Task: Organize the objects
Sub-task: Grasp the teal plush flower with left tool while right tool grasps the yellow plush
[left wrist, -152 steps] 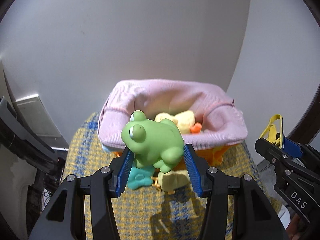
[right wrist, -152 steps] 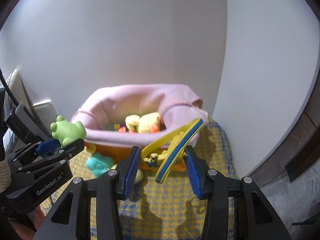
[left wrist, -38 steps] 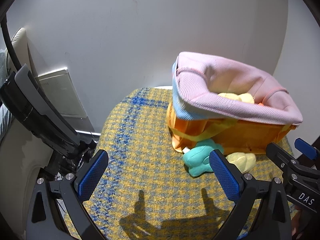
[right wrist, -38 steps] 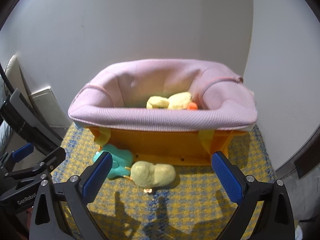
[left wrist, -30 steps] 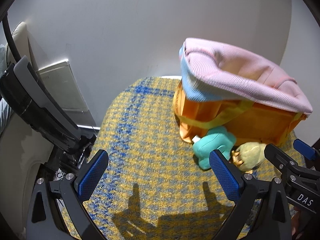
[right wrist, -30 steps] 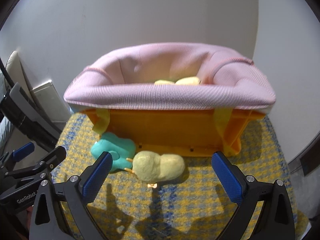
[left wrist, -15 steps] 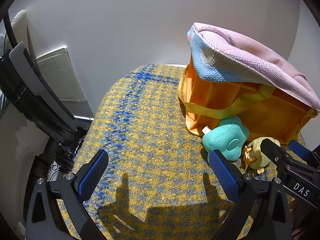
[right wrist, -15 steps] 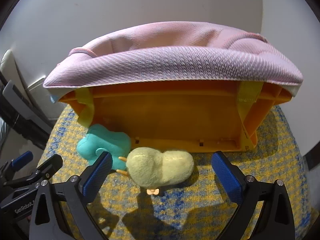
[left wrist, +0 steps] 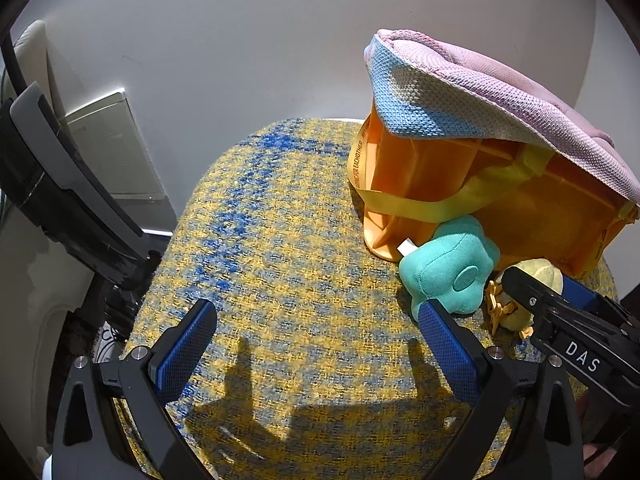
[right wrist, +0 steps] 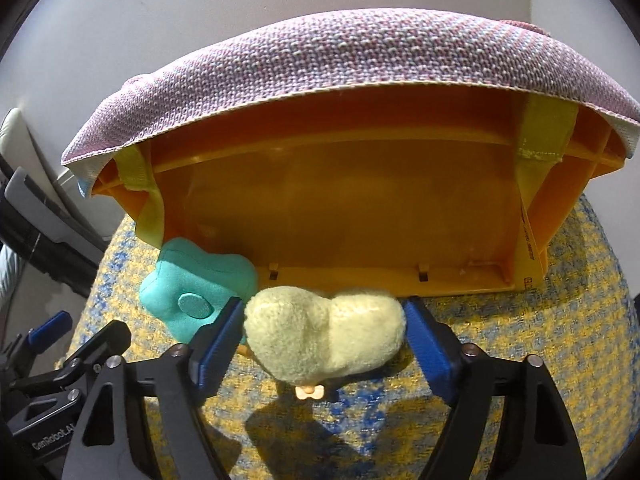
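Observation:
An orange plastic bin (right wrist: pixel 360 216) with a pink knitted liner (right wrist: pixel 320 56) stands on a yellow and blue woven stool top (left wrist: pixel 280 280). A pale yellow plush chick (right wrist: pixel 324 334) lies in front of the bin, between the blue pads of my right gripper (right wrist: pixel 324 332), which touch its two ends. A teal plush flower (right wrist: pixel 196 292) lies just left of the chick. My left gripper (left wrist: pixel 316 344) is open and empty over the stool, with the teal flower (left wrist: pixel 448 268) just beyond its right pad. The bin's contents are hidden.
A white wall stands close behind the bin. A black and grey device (left wrist: pixel 60 184) and a pale panel (left wrist: pixel 112 148) sit left of the stool. The stool's rounded edge drops off on the left and right.
Both grippers have dropped lower and moved in toward the toys. My right jaws have narrowed from wide open onto the yellow chick. The left gripper stays open.

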### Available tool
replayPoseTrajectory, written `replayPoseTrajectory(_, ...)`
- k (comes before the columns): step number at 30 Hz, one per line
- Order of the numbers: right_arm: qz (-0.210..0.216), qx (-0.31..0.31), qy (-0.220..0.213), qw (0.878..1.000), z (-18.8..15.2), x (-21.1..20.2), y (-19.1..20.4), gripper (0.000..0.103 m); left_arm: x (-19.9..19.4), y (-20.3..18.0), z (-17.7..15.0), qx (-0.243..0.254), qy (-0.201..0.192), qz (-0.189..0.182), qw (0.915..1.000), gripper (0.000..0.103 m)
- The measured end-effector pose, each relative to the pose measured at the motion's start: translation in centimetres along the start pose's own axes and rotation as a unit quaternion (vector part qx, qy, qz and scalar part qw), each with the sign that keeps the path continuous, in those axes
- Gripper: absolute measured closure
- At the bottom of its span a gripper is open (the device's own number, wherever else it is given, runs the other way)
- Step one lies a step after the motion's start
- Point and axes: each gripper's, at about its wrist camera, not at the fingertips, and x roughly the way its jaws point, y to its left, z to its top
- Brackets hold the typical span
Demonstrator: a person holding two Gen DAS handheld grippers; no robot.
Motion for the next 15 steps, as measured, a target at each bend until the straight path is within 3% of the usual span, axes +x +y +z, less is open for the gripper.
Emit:
replayPoseTrajectory(7,-0.003,-0.009,-0.007,1.0,-0.4,-0.9,-0.4,0.03,-0.2,-1.3,-0.1,0.017,-0.004,-0.004,0.9998,0.0)
replayPoseTrajectory(15,-0.036,-0.001,-0.03,0.999,-1.1,-4.0,-3.5,0.03,0.1,-3.9,0.5,0.022,-0.004,-0.028,0.9993,0.0)
